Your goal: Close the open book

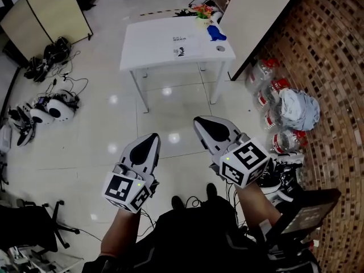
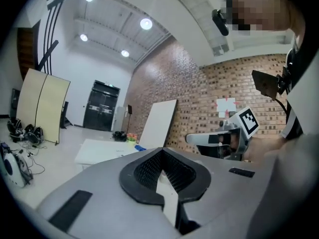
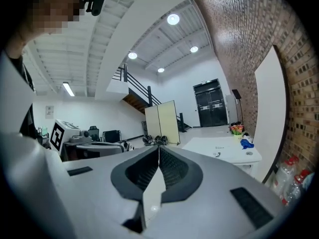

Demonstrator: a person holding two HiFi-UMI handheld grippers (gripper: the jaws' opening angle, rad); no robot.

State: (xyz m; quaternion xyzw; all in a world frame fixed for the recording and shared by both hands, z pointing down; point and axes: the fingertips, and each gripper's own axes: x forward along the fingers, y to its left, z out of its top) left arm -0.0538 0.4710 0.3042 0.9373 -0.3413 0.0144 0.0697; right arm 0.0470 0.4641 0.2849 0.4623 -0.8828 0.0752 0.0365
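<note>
Where the white table [image 1: 148, 44] stands across the glossy floor, what looks like the open book [image 1: 181, 43] lies flat on its top, pale pages up, nearer the table's right end. Dark print shows on the pages, but it is too small to read. Beside it on the table sit a blue object [image 1: 216, 34], a small round thing [image 1: 221, 48] near the front right corner, and a bunch of bright flowers [image 1: 202, 10] at the far edge.

You hold both grippers well short of the table, over bare floor. Your left gripper [image 1: 152, 136] has its jaws pressed together with nothing between them. Your right gripper [image 1: 198, 120] is the same, tips meeting and empty. Neither touches anything. Each carries a cube of black-and-white square markers [image 1: 244, 161] – patterns only, no words.

A brick wall [image 1: 324, 67] runs down your right, with a cluster of plastic bottles [image 1: 267, 90] at its foot.
</note>
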